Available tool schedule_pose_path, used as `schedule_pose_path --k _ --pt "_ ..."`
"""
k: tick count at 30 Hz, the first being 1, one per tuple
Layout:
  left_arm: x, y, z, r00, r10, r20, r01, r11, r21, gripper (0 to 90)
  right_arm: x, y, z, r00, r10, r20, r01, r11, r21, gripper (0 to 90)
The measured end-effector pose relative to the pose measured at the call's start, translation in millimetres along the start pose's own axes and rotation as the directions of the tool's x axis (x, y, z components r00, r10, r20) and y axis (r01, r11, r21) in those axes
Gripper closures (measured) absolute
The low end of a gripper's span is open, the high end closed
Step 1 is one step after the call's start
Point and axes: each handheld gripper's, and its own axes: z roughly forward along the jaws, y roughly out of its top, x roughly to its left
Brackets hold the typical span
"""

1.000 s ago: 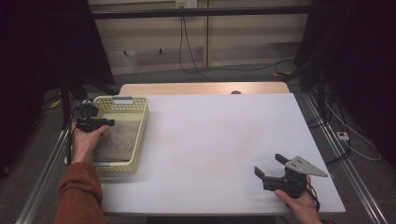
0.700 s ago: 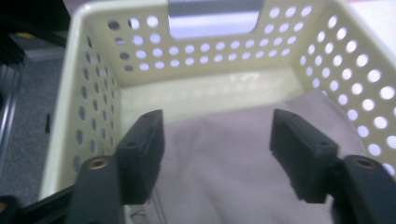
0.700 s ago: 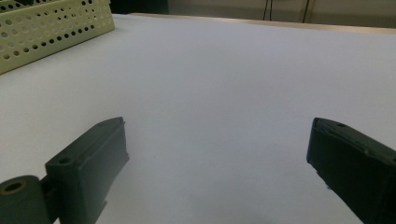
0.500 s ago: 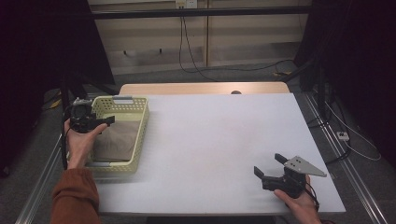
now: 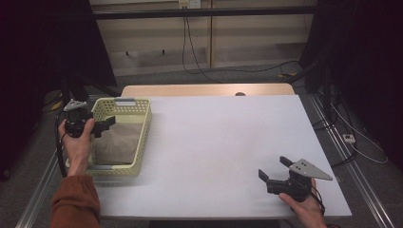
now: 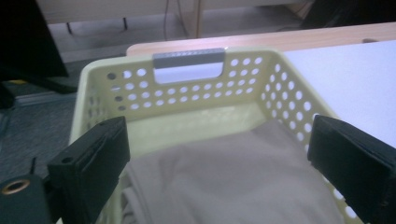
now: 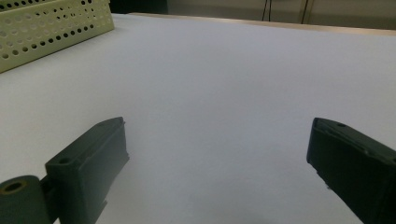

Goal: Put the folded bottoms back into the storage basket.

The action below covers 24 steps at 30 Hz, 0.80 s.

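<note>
Opened the jaws of the left gripper (image 5: 105, 124) wide just now, with nothing between them. Let go in this way of the beige cloth (image 5: 119, 142). Compared with one second before, drew the left hand (image 5: 78, 142) from above the cloth back to the left wall of the yellow basket (image 5: 142, 137). Left the cloth lying folded inside the basket, more in its near half and below the rim. Judged from this that the putting-in was done, with only the withdrawal of the left gripper remaining.

Kept the right gripper (image 5: 274, 167) at the near right corner of the desk (image 5: 228, 137), as before, with jaws apart and empty, low over the bare surface.

About edges: found the basket close along the left edge of the desk, and the left hand outside its left wall, about over that edge. Saw the jaws reaching over the perforated rim, so advised a path up or to the left to avoid hooking the wall. Found the right gripper near both the near edge and the right edge, with little margin there.

About free room: noted a wide bare stretch of white desk between the basket and the right gripper, open also toward the far side.
</note>
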Motion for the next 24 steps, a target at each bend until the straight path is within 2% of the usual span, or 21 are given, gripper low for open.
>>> schedule_pose_path --k 2,3,6,10,20,24 --pt "0.6 -1.4 -2.4 0.999 -0.025 0.038 0.024 0.9996 0.011 5.7 -0.2 0.0 -0.2 1.0 0.0 0.0 0.0 1.0 0.001 4.7" --pt "0.4 -1.5 -4.4 0.9988 -0.026 0.043 0.025 0.9995 0.019 6.1 -0.2 0.0 -0.2 1.0 0.0 0.0 0.0 1.0 0.001 4.6" --pt "-4.4 -2.6 -10.4 0.9999 0.013 0.007 -0.013 0.9999 -0.006 6.6 0.1 0.0 0.1 1.0 0.0 0.0 0.0 1.0 0.0 4.7" --pt "-5.5 -3.8 -14.8 0.9996 0.012 0.027 -0.011 0.9995 -0.031 6.6 0.3 0.3 0.4 1.0 -0.002 0.0 0.002 1.0 -0.001 4.6" --pt "-9.7 -5.1 -27.2 0.9986 0.053 -0.001 -0.053 0.997 -0.056 6.4 -0.2 0.2 -0.6 1.0 0.0 0.001 0.0 1.0 -0.003 4.6" --pt "-10.5 -7.7 -32.2 0.9986 0.051 0.012 -0.05 0.9961 -0.072 6.4 0.5 0.3 -0.6 1.0 -0.002 0.0 0.002 1.0 -0.003 4.6"
